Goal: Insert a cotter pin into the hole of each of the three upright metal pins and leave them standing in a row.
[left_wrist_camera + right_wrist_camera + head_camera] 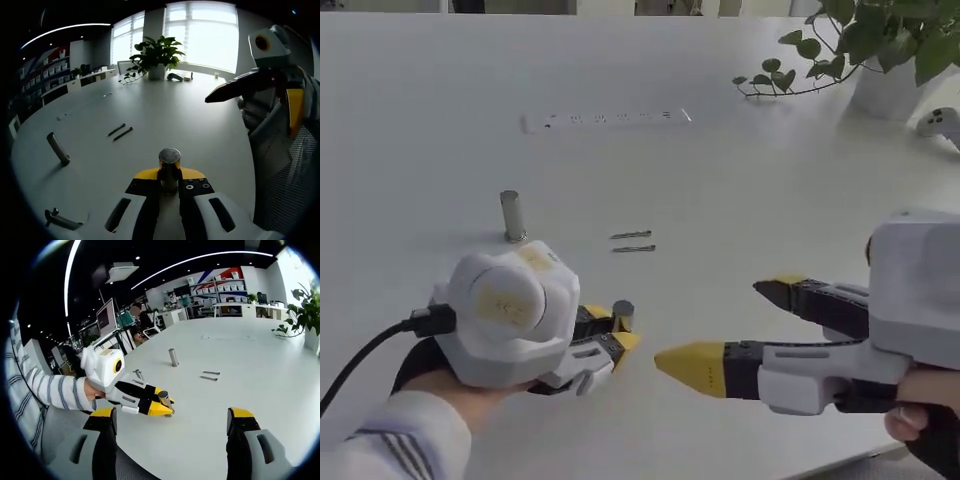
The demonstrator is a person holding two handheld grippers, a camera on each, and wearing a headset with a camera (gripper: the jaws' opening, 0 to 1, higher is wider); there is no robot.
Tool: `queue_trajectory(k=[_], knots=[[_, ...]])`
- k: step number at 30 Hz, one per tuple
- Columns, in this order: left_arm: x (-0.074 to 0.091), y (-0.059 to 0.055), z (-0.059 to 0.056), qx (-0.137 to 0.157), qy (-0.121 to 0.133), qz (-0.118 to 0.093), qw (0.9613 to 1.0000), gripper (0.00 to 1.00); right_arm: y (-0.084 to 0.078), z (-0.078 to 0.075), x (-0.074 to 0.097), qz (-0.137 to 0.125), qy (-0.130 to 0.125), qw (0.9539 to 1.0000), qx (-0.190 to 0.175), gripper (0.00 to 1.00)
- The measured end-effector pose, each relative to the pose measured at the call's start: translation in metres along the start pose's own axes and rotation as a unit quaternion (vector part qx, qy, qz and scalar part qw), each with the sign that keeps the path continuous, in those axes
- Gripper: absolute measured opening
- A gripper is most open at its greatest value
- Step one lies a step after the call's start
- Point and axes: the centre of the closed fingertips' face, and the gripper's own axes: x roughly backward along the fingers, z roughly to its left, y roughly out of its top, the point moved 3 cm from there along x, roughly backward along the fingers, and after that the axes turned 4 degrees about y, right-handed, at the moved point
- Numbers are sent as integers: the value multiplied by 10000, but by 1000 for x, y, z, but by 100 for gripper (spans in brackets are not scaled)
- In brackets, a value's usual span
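Right gripper is nearest, jaws wide apart and holding nothing, over the near side of the table. Left gripper is clamped on an upright metal pin that stands on the table. Beyond it, two cotter pins lie loose, side by side. Farther left, a second metal pin stands free.

A wide white table fills the head view, with a power strip at 12 o'clock and a potted plant at 2 o'clock. In the left gripper view bright windows stand at 12 o'clock and shelves line the wall at 10 o'clock. In the right gripper view a light strip crosses the dark ceiling at 12 o'clock, with a monitor at 10 o'clock.
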Motion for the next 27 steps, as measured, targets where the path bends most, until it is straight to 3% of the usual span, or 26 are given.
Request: queue_trajectory(k=[17, 22, 27], knots=[[-1, 1, -2, 180, -46, -87, 9998, 10, 0, 4, 1, 39, -2, 10000, 17, 90], [2, 7, -1, 442, -114, -290, 9985, 13, 0, 5, 0, 49, 21, 10000, 33, 90], [12, 21, 1, 413, -143, -523, 9977, 26, 0, 6, 0, 39, 34, 10000, 43, 90]])
